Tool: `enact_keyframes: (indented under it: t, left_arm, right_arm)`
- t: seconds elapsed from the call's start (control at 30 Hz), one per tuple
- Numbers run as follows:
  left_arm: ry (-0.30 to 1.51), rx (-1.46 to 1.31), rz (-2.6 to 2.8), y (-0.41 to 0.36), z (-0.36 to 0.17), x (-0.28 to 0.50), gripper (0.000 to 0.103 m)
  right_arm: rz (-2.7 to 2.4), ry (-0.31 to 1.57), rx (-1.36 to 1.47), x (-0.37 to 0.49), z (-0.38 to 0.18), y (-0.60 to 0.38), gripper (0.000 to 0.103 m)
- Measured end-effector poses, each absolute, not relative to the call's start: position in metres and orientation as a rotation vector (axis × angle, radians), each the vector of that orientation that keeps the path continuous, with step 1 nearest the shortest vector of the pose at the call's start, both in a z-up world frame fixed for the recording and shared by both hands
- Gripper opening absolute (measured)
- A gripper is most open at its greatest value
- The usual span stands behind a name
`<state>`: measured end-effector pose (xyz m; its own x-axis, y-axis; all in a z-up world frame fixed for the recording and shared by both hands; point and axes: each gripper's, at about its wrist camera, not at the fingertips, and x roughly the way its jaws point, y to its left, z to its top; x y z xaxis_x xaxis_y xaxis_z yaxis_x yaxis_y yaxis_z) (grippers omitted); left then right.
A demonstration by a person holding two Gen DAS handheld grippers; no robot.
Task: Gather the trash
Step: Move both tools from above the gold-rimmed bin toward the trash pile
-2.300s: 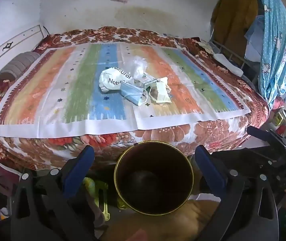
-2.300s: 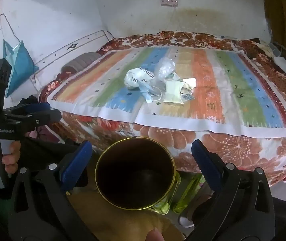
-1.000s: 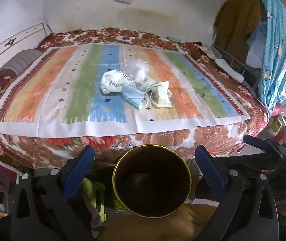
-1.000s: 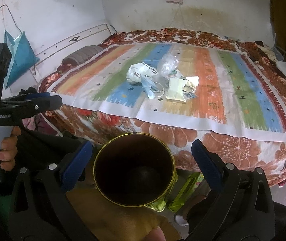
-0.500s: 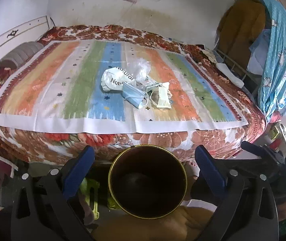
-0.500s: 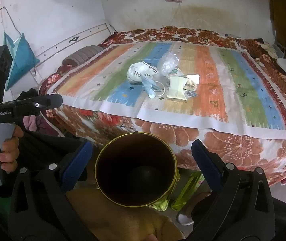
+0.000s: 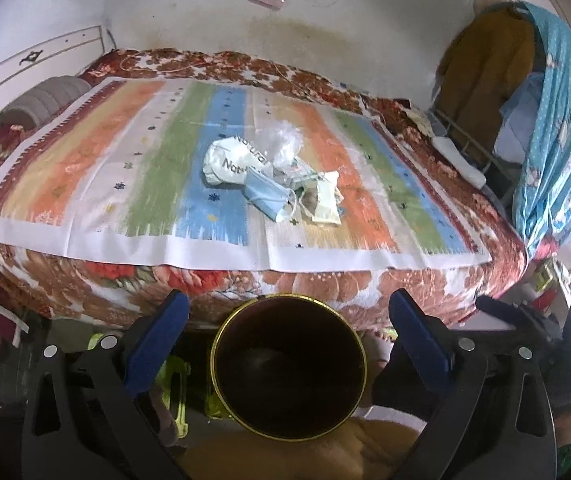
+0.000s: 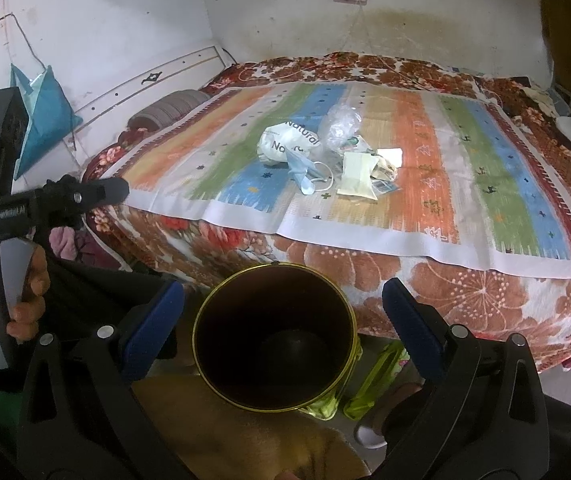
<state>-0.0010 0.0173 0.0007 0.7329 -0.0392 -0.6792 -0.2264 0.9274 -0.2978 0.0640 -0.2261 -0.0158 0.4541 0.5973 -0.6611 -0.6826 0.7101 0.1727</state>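
Observation:
A small heap of trash lies mid-bed on the striped cloth [image 7: 85, 184]: a crumpled white "Natural" bag [image 7: 231, 162], a clear plastic wrap [image 7: 281, 144], a blue face mask [image 7: 267, 196] and a pale packet [image 7: 325, 200]. The right wrist view shows the same bag [image 8: 285, 142], mask [image 8: 301, 172] and packet [image 8: 359, 176]. A dark, gold-rimmed bin [image 7: 289, 364] stands on the floor by the bed, right in front of both grippers; it also shows in the right wrist view [image 8: 275, 338]. My left gripper [image 7: 289, 320] and right gripper [image 8: 283, 312] are both open and empty, well short of the trash.
The bed has a floral blanket [image 7: 325, 280] and a grey bolster [image 7: 41, 100] at its left end. Clothes hang on a rack [image 7: 545, 120] to the right. Green sandals [image 8: 373, 376] lie on the floor beside the bin. A blue bag [image 8: 41, 120] hangs on the left wall.
Both grippers have risen and tilted toward the bed; the trash now sits lower and larger in view. The bin and trash have not moved. Jaws stay open.

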Motion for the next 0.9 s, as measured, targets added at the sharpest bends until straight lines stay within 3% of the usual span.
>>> enact_keyframes:
  t: [0.9]
  left_arm:
    - [0.819, -0.422, 0.057, 0.033, 0.004, 0.056, 0.097]
  right_arm:
    - [0.803, 0.773, -0.217, 0.096, 0.002, -0.202, 0.094]
